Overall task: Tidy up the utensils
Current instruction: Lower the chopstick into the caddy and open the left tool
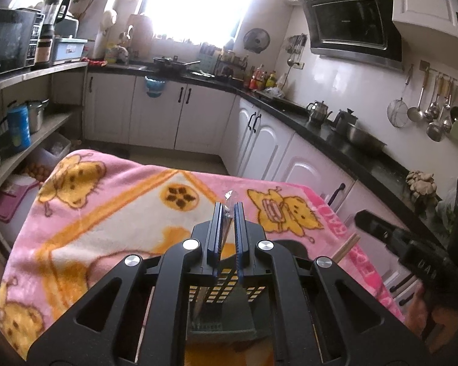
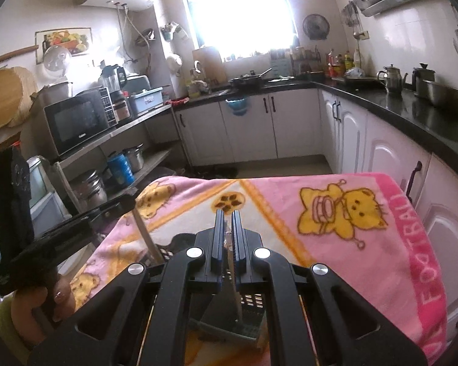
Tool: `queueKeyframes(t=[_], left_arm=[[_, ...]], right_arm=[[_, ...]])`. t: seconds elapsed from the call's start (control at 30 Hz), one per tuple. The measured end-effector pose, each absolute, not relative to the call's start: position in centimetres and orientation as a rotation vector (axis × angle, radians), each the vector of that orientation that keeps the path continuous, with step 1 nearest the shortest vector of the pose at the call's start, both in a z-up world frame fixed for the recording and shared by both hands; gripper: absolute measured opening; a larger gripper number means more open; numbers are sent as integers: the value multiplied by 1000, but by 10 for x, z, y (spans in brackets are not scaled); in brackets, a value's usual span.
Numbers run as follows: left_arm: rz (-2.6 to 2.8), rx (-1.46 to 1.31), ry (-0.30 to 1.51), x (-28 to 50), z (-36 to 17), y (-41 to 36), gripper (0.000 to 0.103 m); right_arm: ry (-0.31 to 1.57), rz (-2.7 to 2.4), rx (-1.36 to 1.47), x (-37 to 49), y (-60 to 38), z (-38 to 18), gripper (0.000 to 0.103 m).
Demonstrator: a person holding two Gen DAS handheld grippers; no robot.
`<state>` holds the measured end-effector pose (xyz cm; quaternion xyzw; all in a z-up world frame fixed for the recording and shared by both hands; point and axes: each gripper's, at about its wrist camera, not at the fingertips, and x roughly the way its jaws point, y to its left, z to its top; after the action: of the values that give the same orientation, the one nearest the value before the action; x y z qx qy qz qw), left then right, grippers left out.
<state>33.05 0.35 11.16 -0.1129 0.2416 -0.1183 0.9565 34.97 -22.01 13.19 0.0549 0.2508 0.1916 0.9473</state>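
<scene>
My left gripper is shut on a thin clear-tipped utensil and holds it above a dark perforated utensil holder under the fingers. My right gripper is shut on a thin pale utensil that reaches down into the same holder. The holder stands on a pink cartoon-cat blanket. Wooden chopsticks stick up from the left gripper's side in the right wrist view; they also show in the left wrist view. Each gripper's body appears in the other's view.
The blanket covers a table in a kitchen. A black countertop with kettles and a steel bowl runs along the right. Shelves with a microwave and pots stand at the left. Ladles hang on the right wall.
</scene>
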Motion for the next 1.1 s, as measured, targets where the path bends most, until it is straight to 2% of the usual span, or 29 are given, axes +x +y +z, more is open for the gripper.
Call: queueKeyframes(t=[0.1, 0.23, 0.3, 0.5, 0.57, 0.77, 0.97, 1.1], left_arm=[[-226, -215, 491, 329, 108, 6, 4], [-217, -221, 499, 326, 104, 10, 21], [-213, -223, 499, 325, 103, 12, 24], [-212, -229, 504, 318, 101, 18, 37], [-205, -224, 506, 315, 101, 19, 40], [-209, -219, 516, 304, 98, 23, 55], [-213, -216, 527, 287, 93, 25, 75], [-214, -218, 523, 273, 89, 27, 84]], right_arm=[[520, 362, 117, 352, -228, 131, 6], [532, 314, 113, 354, -239, 127, 6], [539, 301, 115, 355, -244, 125, 7], [554, 291, 114, 350, -251, 121, 26], [552, 287, 108, 348, -251, 121, 35], [555, 278, 94, 339, -251, 120, 46], [562, 274, 64, 325, -250, 114, 52], [562, 275, 48, 311, -248, 108, 56]])
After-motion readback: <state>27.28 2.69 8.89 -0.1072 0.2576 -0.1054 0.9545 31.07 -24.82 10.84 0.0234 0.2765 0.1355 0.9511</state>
